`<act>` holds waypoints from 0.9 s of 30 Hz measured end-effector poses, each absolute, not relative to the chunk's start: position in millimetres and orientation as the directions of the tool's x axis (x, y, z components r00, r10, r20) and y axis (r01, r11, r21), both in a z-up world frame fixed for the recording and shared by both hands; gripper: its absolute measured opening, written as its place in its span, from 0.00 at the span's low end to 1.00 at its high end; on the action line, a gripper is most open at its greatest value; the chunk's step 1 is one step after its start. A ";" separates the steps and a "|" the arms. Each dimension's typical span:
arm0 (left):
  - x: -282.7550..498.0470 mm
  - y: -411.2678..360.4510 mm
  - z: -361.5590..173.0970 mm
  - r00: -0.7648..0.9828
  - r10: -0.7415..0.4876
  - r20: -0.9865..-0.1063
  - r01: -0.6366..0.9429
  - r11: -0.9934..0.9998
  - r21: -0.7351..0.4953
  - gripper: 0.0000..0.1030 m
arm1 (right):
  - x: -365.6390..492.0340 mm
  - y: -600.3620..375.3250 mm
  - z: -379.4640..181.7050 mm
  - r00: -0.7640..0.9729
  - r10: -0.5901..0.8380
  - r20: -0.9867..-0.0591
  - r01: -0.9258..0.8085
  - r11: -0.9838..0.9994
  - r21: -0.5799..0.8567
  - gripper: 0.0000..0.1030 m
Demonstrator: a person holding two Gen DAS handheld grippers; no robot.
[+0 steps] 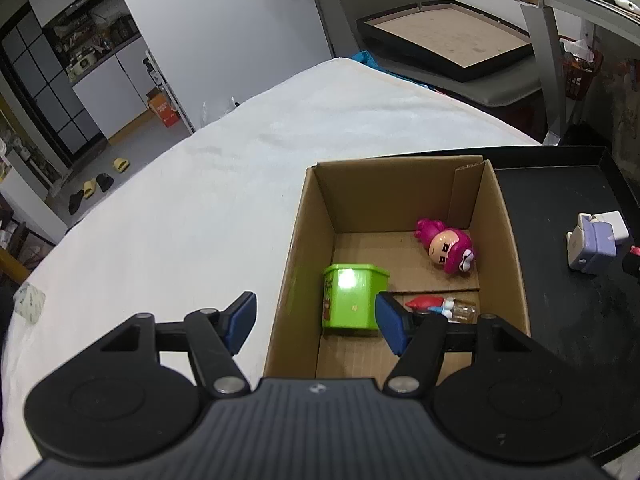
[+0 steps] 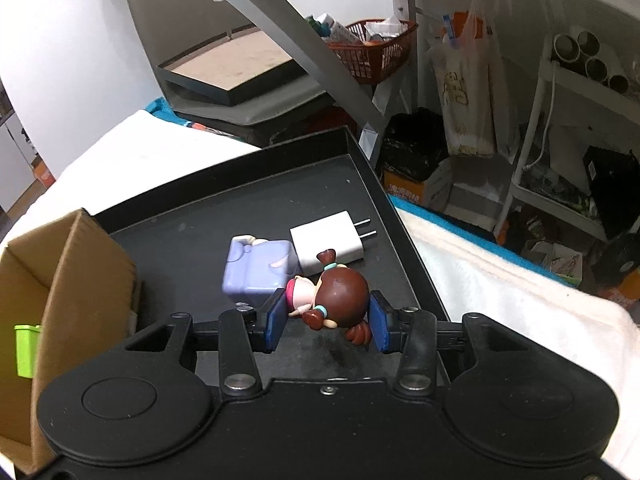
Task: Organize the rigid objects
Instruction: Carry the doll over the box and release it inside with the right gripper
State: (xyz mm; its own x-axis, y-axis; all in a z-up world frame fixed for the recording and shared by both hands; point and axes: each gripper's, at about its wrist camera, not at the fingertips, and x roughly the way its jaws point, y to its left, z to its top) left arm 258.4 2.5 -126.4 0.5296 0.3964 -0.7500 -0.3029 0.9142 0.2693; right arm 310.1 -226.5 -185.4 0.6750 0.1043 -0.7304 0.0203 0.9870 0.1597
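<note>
My right gripper [image 2: 327, 320] is shut on a brown-haired doll figure [image 2: 334, 298], held just above the black tray [image 2: 240, 208]. Beside it on the tray lie a lilac block toy [image 2: 256, 270] and a white plug charger [image 2: 332, 246]. My left gripper [image 1: 316, 320] hangs open over the left wall of the cardboard box [image 1: 312, 248], nothing between its fingers. Inside the box lie a green tub [image 1: 352, 300], a pink figure [image 1: 450, 250] and a small red-and-white toy [image 1: 436, 306]. The left wrist view also shows the lilac block toy [image 1: 592, 250] on the tray [image 1: 560, 200].
The box and tray rest on a white cloth [image 1: 180, 220] covering the table. A chair with a flat framed board [image 2: 232, 68] stands behind. A red basket [image 2: 376, 52], bags and shelving crowd the floor to the right of the table edge.
</note>
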 end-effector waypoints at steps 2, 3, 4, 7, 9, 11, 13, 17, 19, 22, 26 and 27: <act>255.4 4.8 -127.9 0.528 0.391 -0.754 -0.306 0.916 0.260 0.62 | 307.2 -226.0 -179.6 0.678 0.108 -0.727 0.015 0.987 0.161 0.41; 253.6 6.2 -128.5 0.528 0.387 -0.756 -0.307 0.917 0.255 0.62 | 306.0 -226.1 -176.7 0.680 0.108 -0.726 0.013 0.987 0.160 0.41; 251.9 8.3 -128.8 0.528 0.384 -0.758 -0.309 0.918 0.250 0.62 | 304.5 -225.8 -173.7 0.682 0.109 -0.723 0.011 0.987 0.160 0.41; 247.1 13.3 -130.3 0.528 0.378 -0.761 -0.314 0.919 0.239 0.62 | 300.7 -225.0 -164.0 0.687 0.115 -0.718 0.003 0.987 0.162 0.41; 246.1 18.3 -130.9 0.527 0.375 -0.762 -0.321 0.919 0.231 0.62 | 297.6 -222.6 -157.8 0.690 0.118 -0.714 -0.005 0.987 0.158 0.41; 243.9 23.9 -131.8 0.527 0.372 -0.764 -0.329 0.918 0.221 0.62 | 294.0 -219.8 -152.9 0.692 0.124 -0.711 -0.014 0.987 0.159 0.41; 242.4 28.7 -133.1 0.528 0.369 -0.765 -0.335 0.918 0.212 0.62 | 291.1 -216.6 -147.7 0.694 0.130 -0.708 -0.024 0.987 0.158 0.41; 239.7 39.5 -136.2 0.527 0.363 -0.769 -0.354 0.916 0.190 0.62 | 286.1 -208.6 -137.2 0.701 0.137 -0.700 -0.045 0.988 0.149 0.41; 238.0 44.6 -138.3 0.529 0.350 -0.773 -0.356 0.919 0.172 0.62 | 283.6 -205.1 -132.5 0.704 0.140 -0.697 -0.047 0.987 0.151 0.41; 234.1 50.0 -142.1 0.533 0.338 -0.776 -0.354 0.922 0.158 0.62 | 279.8 -197.8 -126.2 0.706 0.146 -0.693 -0.056 0.987 0.152 0.41; 230.9 55.7 -146.3 0.542 0.308 -0.782 -0.356 0.927 0.118 0.62 | 274.2 -184.3 -116.0 0.712 0.153 -0.686 -0.081 0.987 0.137 0.41; 230.3 56.5 -147.1 0.546 0.298 -0.783 -0.353 0.929 0.108 0.62 | 273.1 -180.8 -113.9 0.713 0.155 -0.683 -0.086 0.987 0.134 0.41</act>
